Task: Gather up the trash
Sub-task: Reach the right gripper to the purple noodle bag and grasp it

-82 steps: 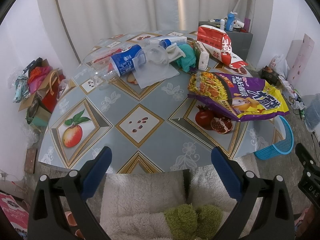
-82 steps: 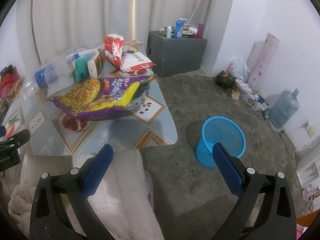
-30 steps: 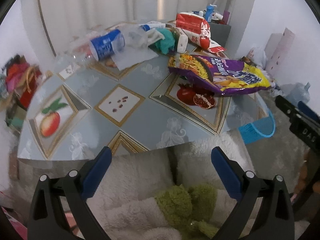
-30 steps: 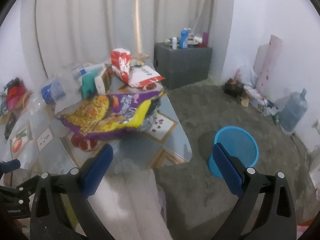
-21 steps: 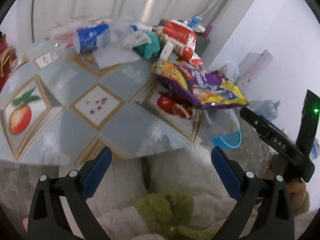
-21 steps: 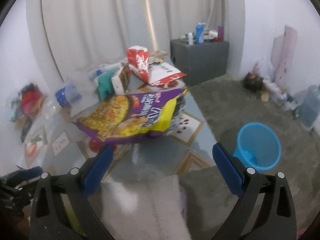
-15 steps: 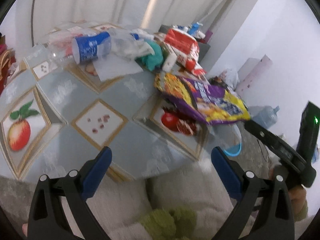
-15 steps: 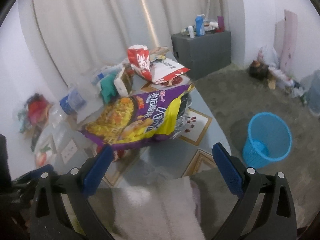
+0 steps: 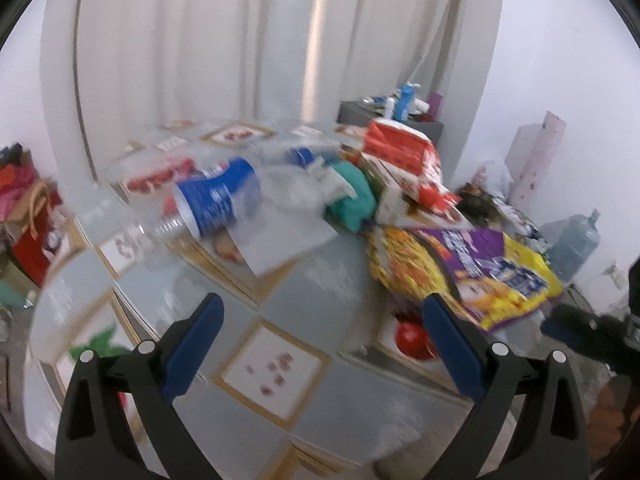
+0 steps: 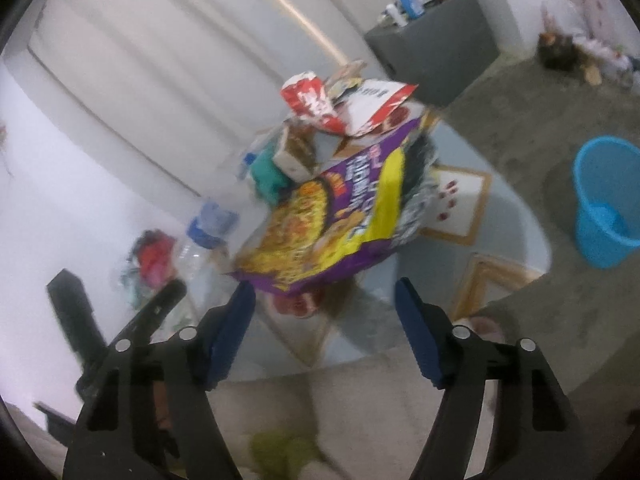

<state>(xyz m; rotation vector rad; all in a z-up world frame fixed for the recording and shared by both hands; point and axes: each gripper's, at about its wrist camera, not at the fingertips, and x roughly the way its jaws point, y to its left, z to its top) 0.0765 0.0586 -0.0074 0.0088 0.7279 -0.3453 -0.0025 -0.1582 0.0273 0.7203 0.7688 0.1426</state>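
- Left wrist view: my left gripper (image 9: 320, 336) hovered over the near part of the table (image 9: 328, 296), its fingers (image 9: 194, 340) spread wide with nothing between them. The trash lay ahead of it — a clear bottle with a blue label (image 9: 216, 200) on its side, a sheet of clear plastic (image 9: 280, 236) beside it, a teal cloth lump (image 9: 352, 196), a red-and-white packet (image 9: 400, 156) and a large purple-and-yellow snack bag (image 9: 460, 268) near the right edge. The picture was blurred, so I could not judge fine gaps.
- Right wrist view: my right gripper (image 10: 324, 312) pointed at the snack bag's (image 10: 340, 216) near corner, and its jaws were closing. The bag's edge sat just beyond the fingertips, not between them, and the pads pressed on nothing. The blue bin (image 10: 604, 208) stood on the floor to the right, well apart from the table.
- Risks, as I judged them: closing short of the bag would catch only air. A pinch on one thin corner could slip — or tip out whatever remained inside. Dragging the bag might pull the red packet (image 10: 320, 104) resting against it off the table.
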